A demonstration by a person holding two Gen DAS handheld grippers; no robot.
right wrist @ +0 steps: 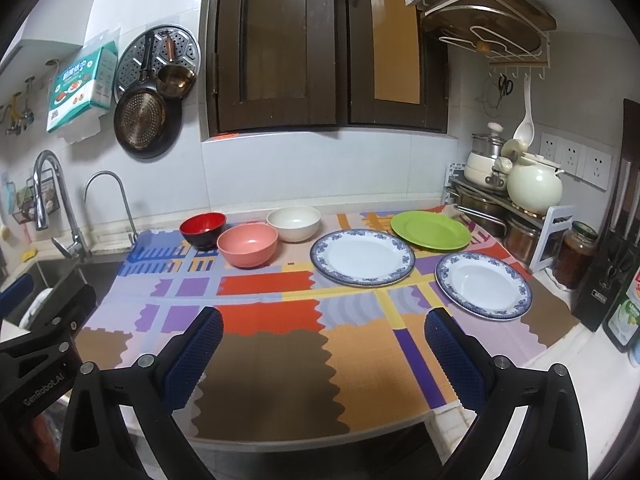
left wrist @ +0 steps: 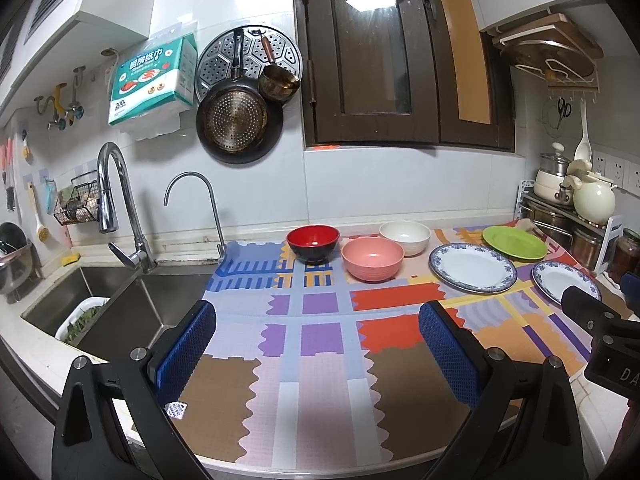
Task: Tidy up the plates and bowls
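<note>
Both grippers hover above the near edge of the table, fingers spread wide and holding nothing: the left gripper (left wrist: 318, 344) over the purple and brown patches of the mat, the right gripper (right wrist: 324, 344) over the brown and orange ones.

Task items, right wrist view. Three bowls cluster at about 11 o'clock from the right gripper: the red bowl (right wrist: 203, 229) with a black outside, the pink bowl (right wrist: 247, 245) just in front of it and close beside or touching it, and the white bowl (right wrist: 294, 223) just beside the pink one. Three plates lie at 12 to 2 o'clock: a blue-rimmed plate (right wrist: 363, 258), a green plate (right wrist: 430, 229) behind it, and a second blue-rimmed plate (right wrist: 483, 285) nearest the right edge.

Handling, as judged. The blue-rimmed plates look like glazed ceramic: stiff, slippery, fairly heavy and liable to chip; pinch the raised rim, one finger over and one under. The bowls and green plate may be lighter plastic, though this cannot be confirmed; grip over the wall at the rim. Stacking calls for gentle, level placement.

Surface and room. A patterned mat (right wrist: 280, 344) covers the table and should damp sliding. A sink (left wrist: 120, 300) with a faucet (left wrist: 116, 200) lies at 9 o'clock; a rack of pots (right wrist: 516, 200) crowds the 2 o'clock corner, near the plates.
</note>
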